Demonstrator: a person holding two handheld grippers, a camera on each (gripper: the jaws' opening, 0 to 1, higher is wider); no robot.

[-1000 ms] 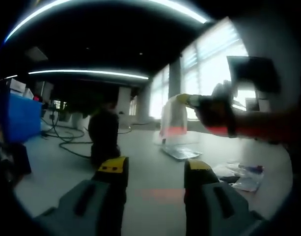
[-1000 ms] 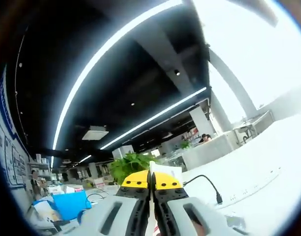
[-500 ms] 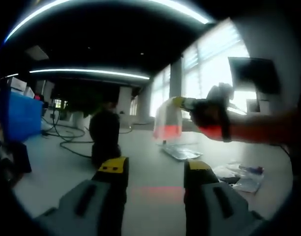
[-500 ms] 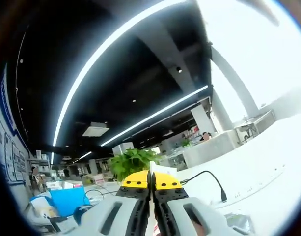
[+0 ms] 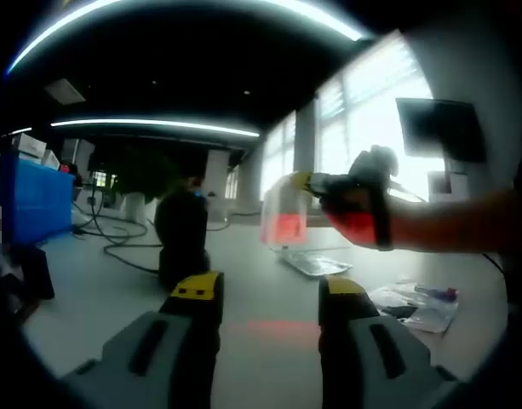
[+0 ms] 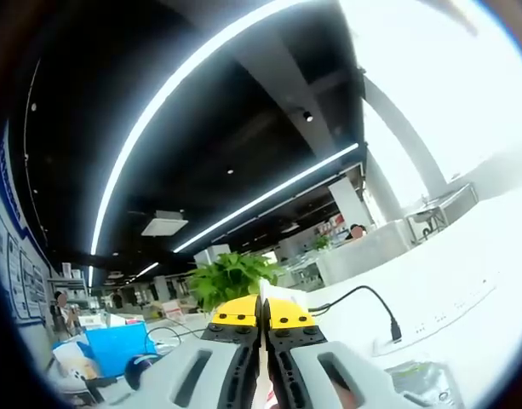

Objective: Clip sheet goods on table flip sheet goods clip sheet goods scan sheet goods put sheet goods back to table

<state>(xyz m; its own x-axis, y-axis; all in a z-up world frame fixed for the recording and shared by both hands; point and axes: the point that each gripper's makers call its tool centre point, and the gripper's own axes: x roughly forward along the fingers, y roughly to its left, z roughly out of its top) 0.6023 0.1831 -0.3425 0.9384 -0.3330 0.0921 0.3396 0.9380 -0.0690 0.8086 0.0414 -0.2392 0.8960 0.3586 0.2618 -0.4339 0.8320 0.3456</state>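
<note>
We hold the left gripper (image 5: pixel 265 294) wide open and empty above the table (image 5: pixel 116 290); the right gripper (image 6: pixel 262 311) is clamped on the sheet goods (image 5: pixel 283 217)

Dim office w/ ceiling light strips (image 6: pixel 243 209), bright windows (image 5: pixel 363 119)

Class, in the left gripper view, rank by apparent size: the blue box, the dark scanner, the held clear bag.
1. Blue box
2. Dark scanner
3. Clear bag

The first two look close in size, and nearness to the camera makes the order unsure.
</note>
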